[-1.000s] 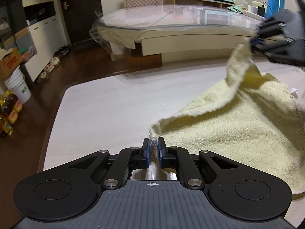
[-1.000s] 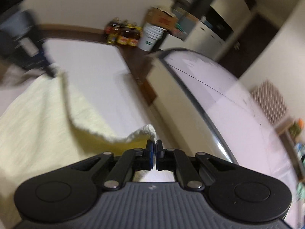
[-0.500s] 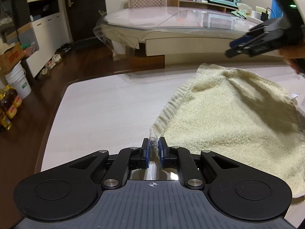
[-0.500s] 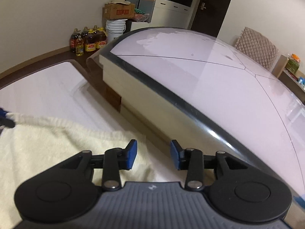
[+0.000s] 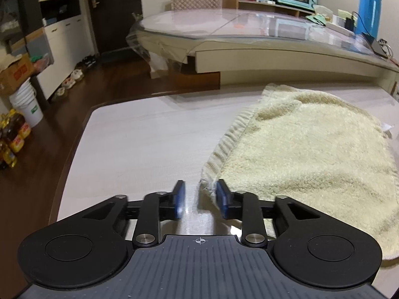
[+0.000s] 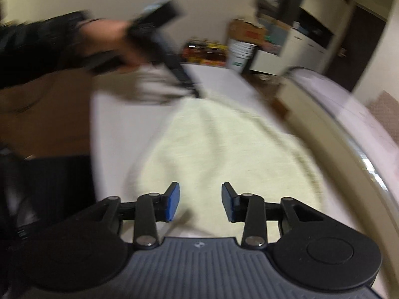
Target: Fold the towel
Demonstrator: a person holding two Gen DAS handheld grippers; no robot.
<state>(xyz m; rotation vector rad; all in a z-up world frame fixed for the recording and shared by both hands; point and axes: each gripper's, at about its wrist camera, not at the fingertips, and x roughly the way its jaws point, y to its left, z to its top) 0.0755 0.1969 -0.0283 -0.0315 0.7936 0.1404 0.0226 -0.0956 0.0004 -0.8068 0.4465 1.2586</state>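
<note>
Releasing: my left gripper [image 5: 198, 199] is opening, the towel [image 5: 299, 154] corner loose beside its right pad. Towel lies folded on the table [image 5: 139, 139], right side. Right gripper [image 6: 198, 204], closing slightly, carries nothing, presumably between grasps.

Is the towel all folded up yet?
Partly. The cream towel already lies doubled over on the white table. The left hand-held gripper is opening beside the towel's corner, and the right hand-held gripper is closing over it, gripping nothing. It may still need another fold.
</note>
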